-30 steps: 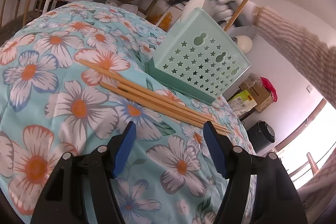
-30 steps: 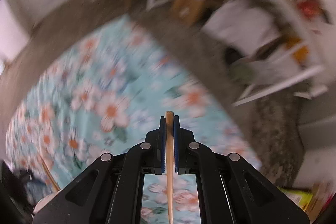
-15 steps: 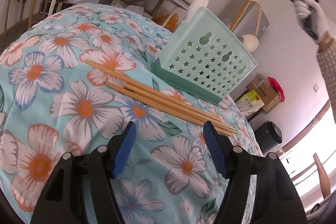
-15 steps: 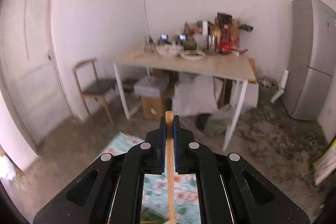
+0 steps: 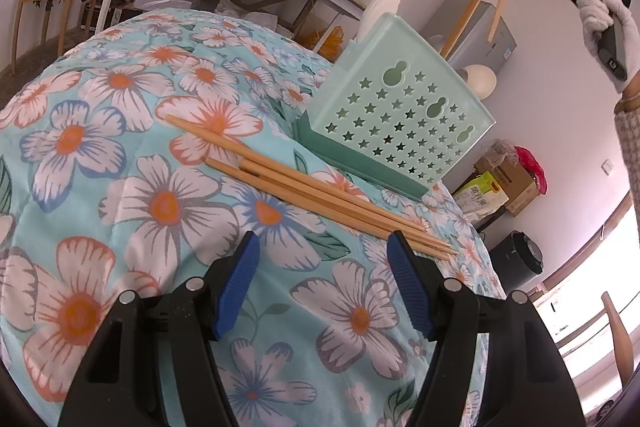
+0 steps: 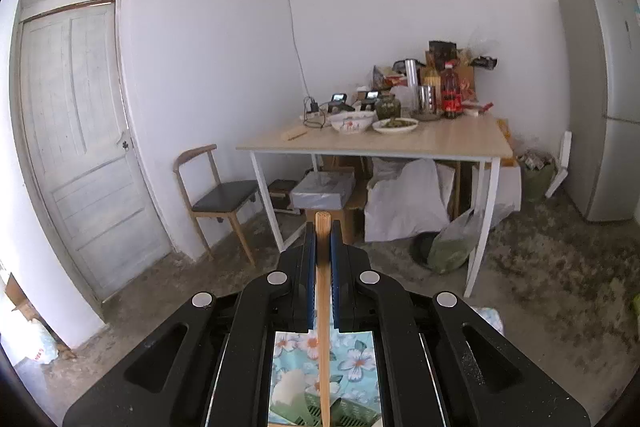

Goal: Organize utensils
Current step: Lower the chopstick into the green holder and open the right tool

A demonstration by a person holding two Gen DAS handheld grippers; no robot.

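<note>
Each handheld gripper has a matte black plastic body with two fingers. The left gripper [image 5: 323,259] carries blue ribbed pads [image 5: 237,285] on the inner finger faces. Round silver screw heads [image 5: 195,283] sit at the finger pivots, two per side. Elongated cut-outs lighten each finger arm. The right gripper [image 6: 323,247] is built the same, with blue pads and four silver screws [image 6: 276,277]. The person's right hand [image 5: 604,27] wears a white glove. The sleeve [image 5: 628,143] is a knitted, light-coloured fabric.
</note>
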